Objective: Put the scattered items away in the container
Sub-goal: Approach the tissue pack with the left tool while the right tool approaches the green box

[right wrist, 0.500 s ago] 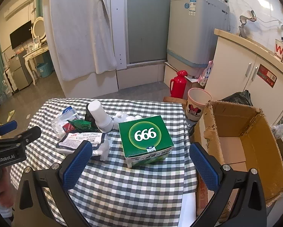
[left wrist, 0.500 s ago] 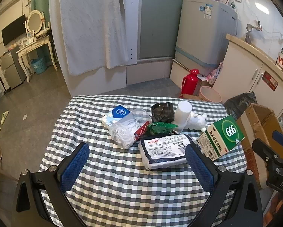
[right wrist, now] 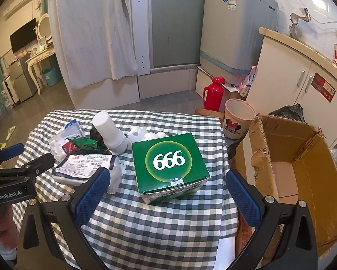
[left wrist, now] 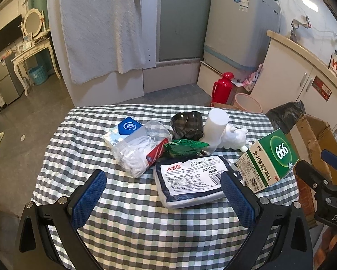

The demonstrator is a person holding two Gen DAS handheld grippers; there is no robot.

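A checked tablecloth (left wrist: 146,225) carries a cluster of items: a green "666" box (right wrist: 170,164), a tissue pack (left wrist: 191,180), a clear bag of white pieces (left wrist: 139,150), a dark cup (left wrist: 186,126), a white cylinder (left wrist: 215,126), a white plush toy (left wrist: 235,136) and a green packet (left wrist: 184,147). An open cardboard box (right wrist: 292,164) stands off the table's right edge. My left gripper (left wrist: 162,186) hovers open just short of the tissue pack. My right gripper (right wrist: 168,180) hovers open before the green box, touching nothing.
A blue and white pack (left wrist: 125,128) lies at the back left of the cluster. On the floor behind the table are a red thermos (right wrist: 214,94) and a pink bin (right wrist: 238,117). White cabinets (right wrist: 292,78) line the right side.
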